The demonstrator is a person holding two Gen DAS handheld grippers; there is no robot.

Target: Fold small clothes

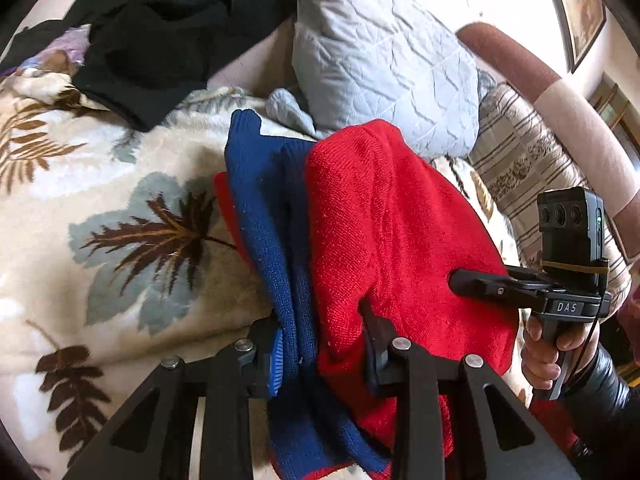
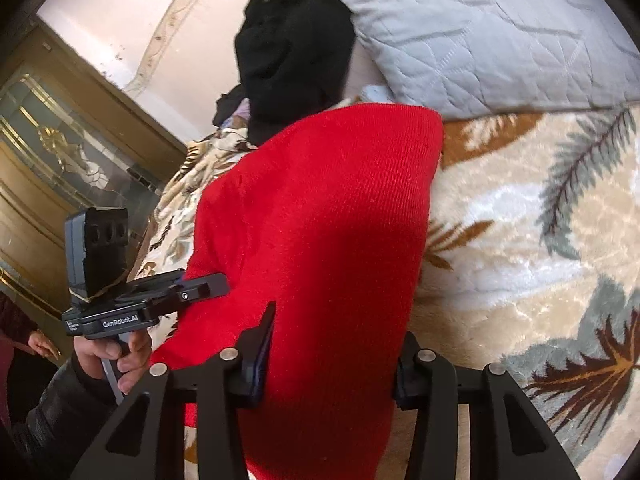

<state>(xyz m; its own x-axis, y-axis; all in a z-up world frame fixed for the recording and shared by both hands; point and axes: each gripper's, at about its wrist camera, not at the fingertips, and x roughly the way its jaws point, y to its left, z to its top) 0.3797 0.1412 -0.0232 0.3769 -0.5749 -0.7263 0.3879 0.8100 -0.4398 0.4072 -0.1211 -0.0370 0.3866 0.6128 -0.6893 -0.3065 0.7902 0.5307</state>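
A small red and blue knitted garment (image 1: 380, 232) lies partly folded on a leaf-patterned blanket (image 1: 120, 208). In the left wrist view, my left gripper (image 1: 320, 344) is shut on a bunched fold of its blue and red fabric. My right gripper (image 1: 460, 280) comes in from the right, its fingers against the red cloth. In the right wrist view the red cloth (image 2: 320, 220) fills the space between my right gripper's (image 2: 334, 356) fingers, which hold its near edge. The left gripper (image 2: 208, 286) touches the cloth's left edge.
A pale quilted pillow (image 1: 380, 60) lies behind the garment, also in the right wrist view (image 2: 500, 28). A black garment (image 1: 160, 32) is heaped at the back left, and it shows in the right wrist view (image 2: 292, 52). A striped cushion (image 1: 528, 168) sits at right. A wooden cabinet (image 2: 52, 160) stands beyond the bed.
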